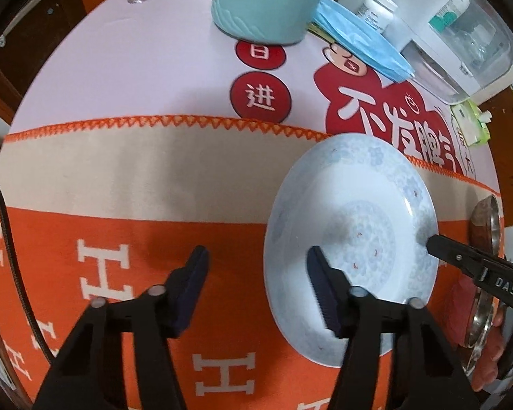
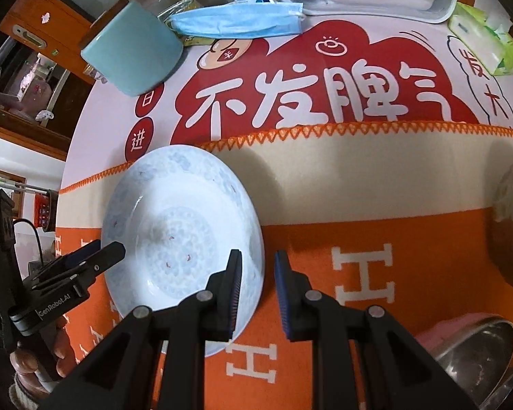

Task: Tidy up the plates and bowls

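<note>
On the orange cloth (image 1: 147,225) covering the tabletop (image 1: 147,78) lies the white plate (image 1: 350,239), flat, between my two claws. My left claw (image 1: 258,282) is spread wide, one finger above the plate's rim. My right claw (image 2: 256,285) is narrower, holding nothing, straddling the plate's edge. Metal bowls (image 2: 478,348) sit to the right.

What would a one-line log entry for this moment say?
left gripper: open, one finger over round white-and-blue patterned plate | right gripper: open, straddling plate rim | plate: on orange cloth
</note>
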`<state>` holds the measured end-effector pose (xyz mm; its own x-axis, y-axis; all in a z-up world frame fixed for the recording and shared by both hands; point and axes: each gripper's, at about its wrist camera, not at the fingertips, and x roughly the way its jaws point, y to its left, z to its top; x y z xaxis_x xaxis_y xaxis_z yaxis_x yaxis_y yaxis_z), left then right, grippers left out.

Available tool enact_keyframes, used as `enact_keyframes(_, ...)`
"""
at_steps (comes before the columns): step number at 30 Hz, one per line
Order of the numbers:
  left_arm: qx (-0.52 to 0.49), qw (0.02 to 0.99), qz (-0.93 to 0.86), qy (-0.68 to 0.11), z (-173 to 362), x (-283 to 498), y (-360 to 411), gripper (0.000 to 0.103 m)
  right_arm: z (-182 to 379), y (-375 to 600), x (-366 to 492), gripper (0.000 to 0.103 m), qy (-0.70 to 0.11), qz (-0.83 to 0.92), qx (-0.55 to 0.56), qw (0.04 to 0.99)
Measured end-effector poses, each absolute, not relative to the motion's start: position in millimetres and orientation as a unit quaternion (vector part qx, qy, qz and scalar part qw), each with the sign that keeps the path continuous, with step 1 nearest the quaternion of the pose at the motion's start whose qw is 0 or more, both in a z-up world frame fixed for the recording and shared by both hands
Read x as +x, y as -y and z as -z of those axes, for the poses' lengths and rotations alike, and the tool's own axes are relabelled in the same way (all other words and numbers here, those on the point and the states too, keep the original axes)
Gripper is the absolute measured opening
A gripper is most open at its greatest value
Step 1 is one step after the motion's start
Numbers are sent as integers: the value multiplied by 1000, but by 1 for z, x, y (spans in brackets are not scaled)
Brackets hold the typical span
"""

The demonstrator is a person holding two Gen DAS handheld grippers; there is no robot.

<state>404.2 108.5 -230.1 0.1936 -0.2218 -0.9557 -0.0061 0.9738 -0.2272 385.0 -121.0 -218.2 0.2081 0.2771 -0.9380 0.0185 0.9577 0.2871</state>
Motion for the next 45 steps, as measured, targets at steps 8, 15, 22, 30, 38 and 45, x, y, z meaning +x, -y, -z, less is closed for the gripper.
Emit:
enact_keyframes(8, -98, 751, 100, -645, 239, 408, -101, 16, 225, 114, 388, 9, -627, -88, 108, 766)
enact_keyframes(15, -96, 751, 105, -645, 238, 408, -99, 11, 226, 113, 386, 7, -624, -88, 96, 770)
enact_keyframes(22, -92, 750, 100, -648, 233, 401, -103, 9, 224, 116, 380, 7, -627, -89, 105, 767)
enact_keyframes(30, -97, 753, 110, -641, 219, 382, -107, 8, 212, 115, 362, 7, -622, -88, 108, 771)
enact_keyframes(38, -96, 756, 114, -637, 201, 353, -112, 8, 194, 113, 331, 6, -613, -91, 117, 776)
enact_keyframes(45, -88, 758, 106, -637, 178, 311, -121, 9, 184, 107, 296, 6, -616, -96, 118, 773)
